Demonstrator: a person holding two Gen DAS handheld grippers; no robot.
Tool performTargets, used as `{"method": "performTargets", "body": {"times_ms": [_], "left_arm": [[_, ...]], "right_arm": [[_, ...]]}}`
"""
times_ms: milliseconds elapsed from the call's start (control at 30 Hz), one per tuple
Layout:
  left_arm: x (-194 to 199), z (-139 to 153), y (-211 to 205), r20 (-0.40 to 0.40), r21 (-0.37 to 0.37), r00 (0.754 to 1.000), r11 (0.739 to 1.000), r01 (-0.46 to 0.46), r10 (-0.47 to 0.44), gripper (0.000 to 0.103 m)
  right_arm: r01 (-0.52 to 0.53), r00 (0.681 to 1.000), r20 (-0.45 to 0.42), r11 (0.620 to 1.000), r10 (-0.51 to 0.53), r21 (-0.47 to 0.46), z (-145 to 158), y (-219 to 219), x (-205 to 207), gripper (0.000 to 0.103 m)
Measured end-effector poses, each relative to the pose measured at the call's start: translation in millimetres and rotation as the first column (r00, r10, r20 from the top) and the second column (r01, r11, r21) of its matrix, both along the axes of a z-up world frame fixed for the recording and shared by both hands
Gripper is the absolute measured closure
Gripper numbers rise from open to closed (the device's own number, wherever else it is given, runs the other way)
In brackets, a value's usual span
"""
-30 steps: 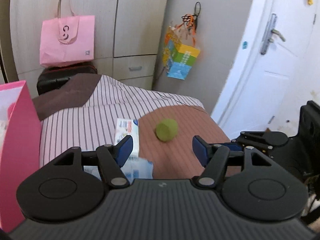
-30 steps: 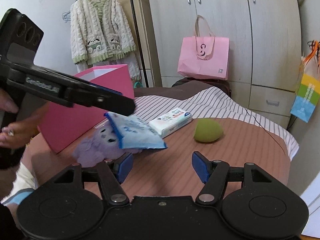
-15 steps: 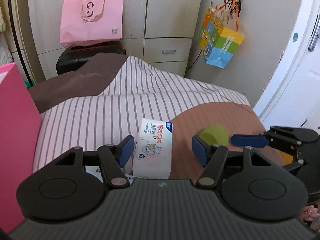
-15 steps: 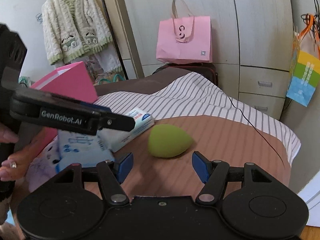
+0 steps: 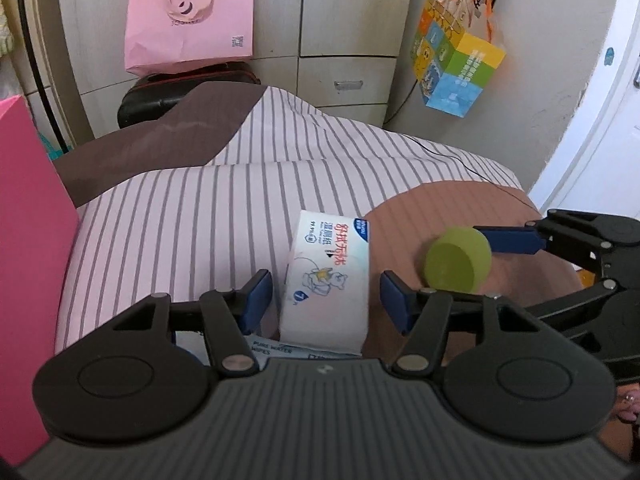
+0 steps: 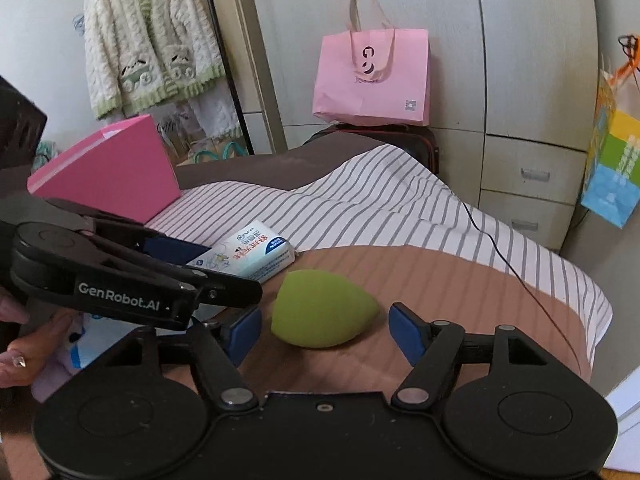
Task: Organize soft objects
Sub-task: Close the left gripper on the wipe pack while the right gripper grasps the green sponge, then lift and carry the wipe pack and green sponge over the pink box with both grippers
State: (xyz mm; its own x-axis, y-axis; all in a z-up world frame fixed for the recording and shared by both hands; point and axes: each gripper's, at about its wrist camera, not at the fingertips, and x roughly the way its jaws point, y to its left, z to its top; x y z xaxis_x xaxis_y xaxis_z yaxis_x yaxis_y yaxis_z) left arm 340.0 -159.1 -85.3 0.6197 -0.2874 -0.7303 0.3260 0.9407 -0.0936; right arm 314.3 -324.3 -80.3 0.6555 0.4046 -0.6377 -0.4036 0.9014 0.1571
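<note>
A white tissue pack (image 5: 326,280) lies on the striped bedspread (image 5: 180,232) between the fingers of my left gripper (image 5: 326,300). Its jaws are closing, with a thin gap on each side of the pack. A green egg-shaped sponge (image 6: 320,312) rests on the brown cover between the fingers of my right gripper (image 6: 325,332). Those jaws are opening and stand clear of the sponge. In the left wrist view the sponge (image 5: 458,260) shows beside one right finger (image 5: 508,240). A blue wipes pack (image 5: 280,350) peeks out under the left gripper.
A pink box (image 6: 112,172) stands at the left on the bed. A pink paper bag (image 5: 190,16) sits on a black case by the cupboards. A colourful bag (image 5: 456,68) hangs on the wall. A thin black cable (image 6: 504,256) crosses the bed. A hand (image 6: 24,344) holds the left gripper.
The left gripper came down over the tissue pack and its jaws narrowed around it. The right gripper moved in until the green sponge lay between its fingers, and its jaws widened.
</note>
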Motion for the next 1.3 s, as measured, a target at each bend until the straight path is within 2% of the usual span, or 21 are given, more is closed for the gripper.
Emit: {"method": "performTargets", "body": {"times_ms": [167,200,267,400,567,867,1133,1300], "left_arm": [[-1,-2,0,0.023,0.017,1.0,1.0,-0.008,0.008,0.053],[-1,-2,-2,0.03,0.029,1.0,1.0,-0.006,0.005,0.059],[-3,-2,-4,0.043,0.053,0.999,0.999,-0.002,0.0,0.063],[-3,-1,-1,0.04,0.04,0.999,0.999,-0.011,0.01,0.064],[-6,1,2,0.04,0.033,0.999,0.999,-0.006,0.004,0.064],[-19,18,16,0.083,-0.057,0.996,0.998,0.017,-0.012,0.064],[-47,32,31,0.107,-0.148,0.994,0.988,0.034,-0.018,0.064],[-72,38,45,0.121,-0.206,0.993,0.978,0.041,-0.017,0.064]], "right_arm": [[-0.013,0.999,0.041,1.0,0.013,-0.001,-6,5,-3,0.027],[-0.012,0.999,0.05,1.0,0.013,-0.005,-6,5,-5,0.027],[-0.004,0.998,0.057,1.0,0.005,-0.014,-6,6,-8,0.028],[0.016,0.996,0.093,0.998,-0.01,-0.064,-5,10,-16,0.045],[0.035,0.992,0.127,0.996,-0.024,-0.082,-2,10,-24,0.048],[0.04,0.995,0.092,0.995,-0.031,-0.087,4,10,-45,0.047],[0.076,0.995,0.077,0.992,-0.068,-0.103,6,17,-65,0.047],[0.104,0.992,0.077,0.992,-0.099,-0.074,13,20,-78,0.047]]}}
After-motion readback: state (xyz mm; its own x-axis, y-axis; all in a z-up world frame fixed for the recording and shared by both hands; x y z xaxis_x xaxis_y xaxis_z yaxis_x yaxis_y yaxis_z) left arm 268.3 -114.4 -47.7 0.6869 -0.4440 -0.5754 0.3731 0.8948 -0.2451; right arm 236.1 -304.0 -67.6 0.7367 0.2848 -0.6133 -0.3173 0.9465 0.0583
